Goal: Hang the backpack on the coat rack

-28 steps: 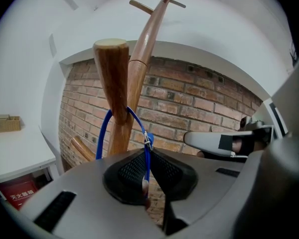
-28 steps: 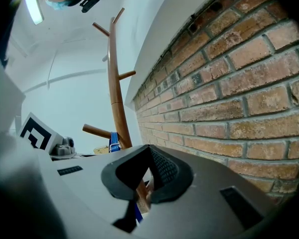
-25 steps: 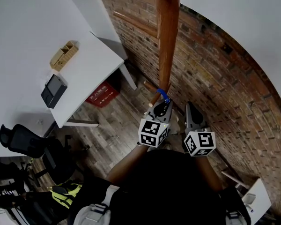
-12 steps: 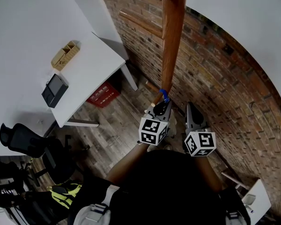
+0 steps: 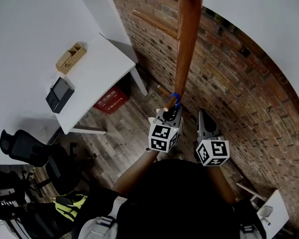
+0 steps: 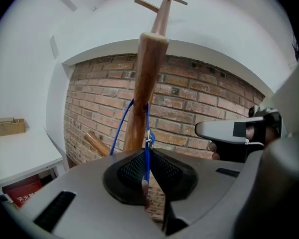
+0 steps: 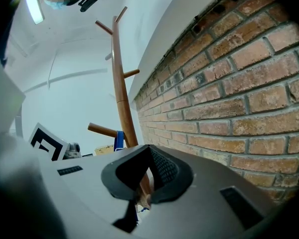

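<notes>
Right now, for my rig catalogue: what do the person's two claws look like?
Both the left claw and right claw have smooth grey moulded bodies with black ribbed pads set in a rounded recess. Each carries a white cube printed with black square markers. The forearms behind them show no sleeves.

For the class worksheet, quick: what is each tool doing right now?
Left tool: closed on the blue loop.
Right tool: closed; whether it holds anything cannot be told.
</notes>
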The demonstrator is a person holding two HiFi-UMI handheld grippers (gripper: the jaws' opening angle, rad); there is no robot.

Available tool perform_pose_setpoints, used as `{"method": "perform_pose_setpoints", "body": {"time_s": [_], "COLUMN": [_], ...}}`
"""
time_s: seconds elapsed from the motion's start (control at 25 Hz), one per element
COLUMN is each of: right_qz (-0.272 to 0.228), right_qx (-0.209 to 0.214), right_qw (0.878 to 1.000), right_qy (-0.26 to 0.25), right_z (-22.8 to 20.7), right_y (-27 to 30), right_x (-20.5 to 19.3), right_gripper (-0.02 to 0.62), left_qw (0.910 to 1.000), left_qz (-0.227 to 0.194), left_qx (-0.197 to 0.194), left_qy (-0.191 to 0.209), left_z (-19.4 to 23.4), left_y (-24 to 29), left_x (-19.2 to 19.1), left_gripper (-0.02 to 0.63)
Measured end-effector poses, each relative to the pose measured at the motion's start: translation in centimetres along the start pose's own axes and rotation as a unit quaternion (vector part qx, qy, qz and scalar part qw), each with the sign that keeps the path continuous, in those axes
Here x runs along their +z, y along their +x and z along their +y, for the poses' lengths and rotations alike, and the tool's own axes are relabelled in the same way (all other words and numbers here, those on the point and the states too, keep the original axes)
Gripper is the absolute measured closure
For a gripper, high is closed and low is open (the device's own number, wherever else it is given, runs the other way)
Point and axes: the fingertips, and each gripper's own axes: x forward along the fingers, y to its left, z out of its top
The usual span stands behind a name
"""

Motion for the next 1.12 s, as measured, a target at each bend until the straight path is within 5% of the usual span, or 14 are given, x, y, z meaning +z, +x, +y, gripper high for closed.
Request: {"method": "perform_pose_setpoints", "body": {"time_s": [1.12], "right_qz": [0.006], "right_qx": [-0.005], "right_qw": [1.000], "right_qy": [-0.002], "right_z": [2.3], "right_y": [-1.2], "right_x": [-0.9], "right_gripper": [0.584], "left_qw": [0.9992], "left_qz": [0.010], "left_qx": [-0.038], "left_qy": [0.010], "left_z": [0.1], "left_y": [-1.1], "left_x": [-1.0], "left_gripper": [0.572]}}
